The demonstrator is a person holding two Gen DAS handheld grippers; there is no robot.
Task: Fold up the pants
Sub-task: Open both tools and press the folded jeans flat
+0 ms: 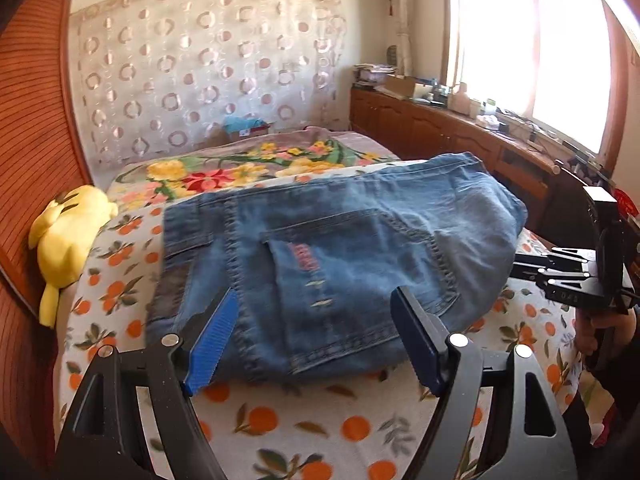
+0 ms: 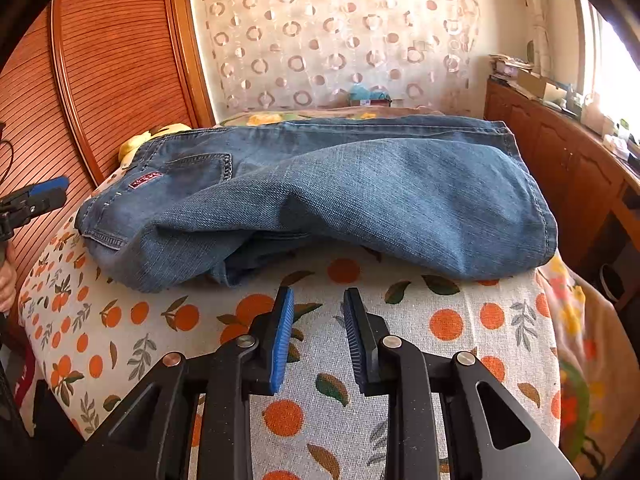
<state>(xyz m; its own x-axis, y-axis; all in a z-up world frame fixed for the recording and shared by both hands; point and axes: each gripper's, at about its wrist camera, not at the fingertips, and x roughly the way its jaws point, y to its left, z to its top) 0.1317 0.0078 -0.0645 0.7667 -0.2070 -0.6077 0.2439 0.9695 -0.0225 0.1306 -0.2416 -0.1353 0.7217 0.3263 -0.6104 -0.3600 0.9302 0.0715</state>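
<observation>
Left wrist view: the jeans (image 1: 340, 256) lie folded into a thick bundle on a sheet (image 1: 280, 420) printed with oranges, spread over the bed. The left gripper (image 1: 316, 332) hangs over the near edge of the jeans with its blue pads spread wide; denim shows between them, but neither pad presses on it. Left of the jeans a yellow plush toy (image 1: 68, 240) lies against the ribbed wooden headboard (image 1: 32, 120). Beyond the jeans is a floral blanket (image 1: 248, 168), then a curtain (image 1: 208, 64) with ring patterns. Right of the jeans a cluttered wooden cabinet (image 1: 460, 128) runs under a bright window (image 1: 532, 48). The right gripper (image 1: 560, 276) shows at the right edge, just off the jeans' right end, held by a hand (image 1: 600, 332). The bundle's long axis runs left to right, waistband and back pocket toward the left, fold toward the right.

Right wrist view: the jeans (image 2: 340, 196) lie across the sheet (image 2: 400, 360), long axis again left to right, waistband and red label at the left, rounded fold at the right. The right gripper (image 2: 318, 340) sits just short of their near edge, pads a little apart, only sheet between them. The left gripper (image 2: 36, 196) appears at the far left, beside the waistband end. Nothing lies between either gripper and the jeans.
</observation>
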